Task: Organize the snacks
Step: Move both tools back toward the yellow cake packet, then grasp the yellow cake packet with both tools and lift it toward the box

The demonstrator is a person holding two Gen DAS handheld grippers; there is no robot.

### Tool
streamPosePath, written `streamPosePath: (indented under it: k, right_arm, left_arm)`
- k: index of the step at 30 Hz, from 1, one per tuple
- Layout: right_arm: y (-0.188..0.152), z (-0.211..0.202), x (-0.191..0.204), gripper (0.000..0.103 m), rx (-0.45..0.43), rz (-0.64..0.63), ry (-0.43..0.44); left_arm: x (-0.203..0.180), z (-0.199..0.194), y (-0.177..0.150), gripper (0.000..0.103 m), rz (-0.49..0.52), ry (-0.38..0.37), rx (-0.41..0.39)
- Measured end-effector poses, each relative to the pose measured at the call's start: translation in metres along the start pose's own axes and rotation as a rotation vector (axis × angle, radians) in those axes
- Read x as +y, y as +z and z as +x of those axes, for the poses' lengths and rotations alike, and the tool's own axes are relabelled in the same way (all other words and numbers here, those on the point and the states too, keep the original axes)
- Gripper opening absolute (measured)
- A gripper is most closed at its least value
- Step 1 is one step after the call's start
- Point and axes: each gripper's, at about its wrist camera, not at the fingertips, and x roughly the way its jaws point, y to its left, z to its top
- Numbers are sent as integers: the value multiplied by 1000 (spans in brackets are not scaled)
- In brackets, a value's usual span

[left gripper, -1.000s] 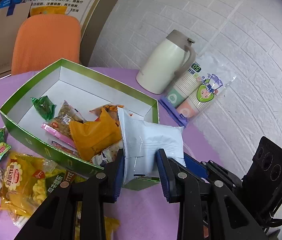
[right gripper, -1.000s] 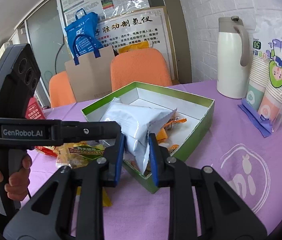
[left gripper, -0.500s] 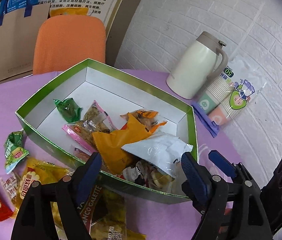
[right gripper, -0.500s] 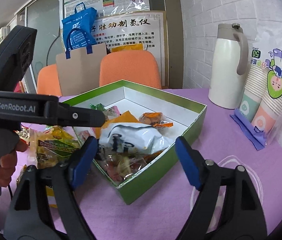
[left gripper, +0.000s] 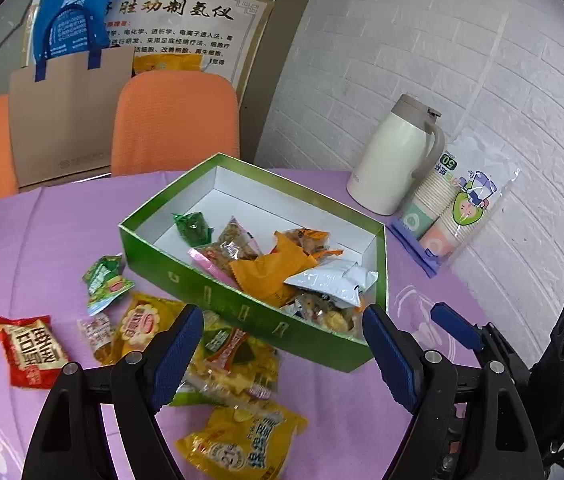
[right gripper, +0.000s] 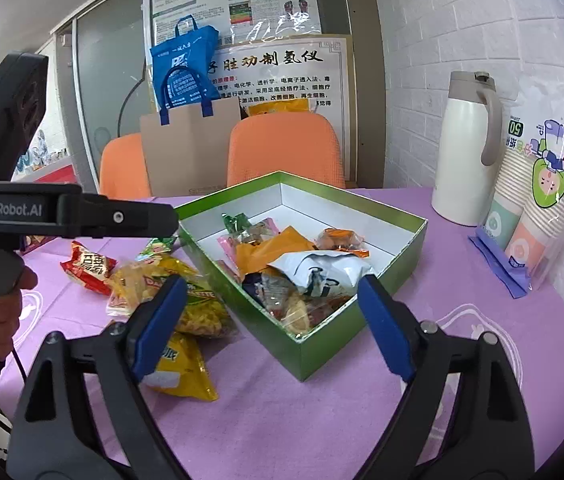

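Released since the earlier frame, the white packet (left gripper: 329, 280) lies in the green box (left gripper: 242, 312) ahead of us — our left gripper (left gripper: 282, 360) and right gripper (right gripper: 270, 320) have just been opening, nothing between their jaws.

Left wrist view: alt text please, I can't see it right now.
The open left gripper hovers over a green box holding a white packet and other snacks. More snack packets lie loose on the purple tablecloth.
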Motion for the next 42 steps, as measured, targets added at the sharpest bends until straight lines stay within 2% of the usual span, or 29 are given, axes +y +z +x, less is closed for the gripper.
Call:
streamPosePath:
  k: [2,4,13,18,21,23,26,28,31,34,36,38,42]
  right_arm:
    - [-4,-5,5,95,2,2,11]
    - [-8,-7,11,95,17,5,29]
    - [-39,4,41,95,156,-6,120]
    - [-50,10,68,92,202,-31,210]
    - [-54,16,85,75,227,-64,242]
    - [-57,20,93,55,251,-71,255]
    - [-62,22,103,35,288,-94,347]
    - [-64,19,105,35,294,-103,383]
    - [-64,15,98,35,283,-101,348]
    - [-63,13,86,35,280,-76,311]
    - [-63,11,79,41,276,-60,283]
    - [-64,11,73,64,270,-54,241]
    - [-61,19,64,64,271,-54,208]
  left_arm:
    - [3,-11,-10,84,14,35,-14]
    - [7,-20,-23,84,21,52,-17]
    - [40,-30,-70,84,-54,77,36]
    - [59,-34,-88,84,-103,113,57]
    - [69,-38,-94,84,-121,112,60]
    - [74,-43,-98,84,-125,94,52]
    - [80,-50,-104,84,-133,59,44]
    - [81,-53,-106,83,-131,25,45]
    - [79,-53,-109,83,-128,-35,52]
    - [74,-46,-107,79,-124,-85,68]
    - [67,-39,-103,75,-110,-121,83]
    - [62,-31,-100,75,-109,-153,103]
    - [59,-18,-97,75,-137,-172,138]
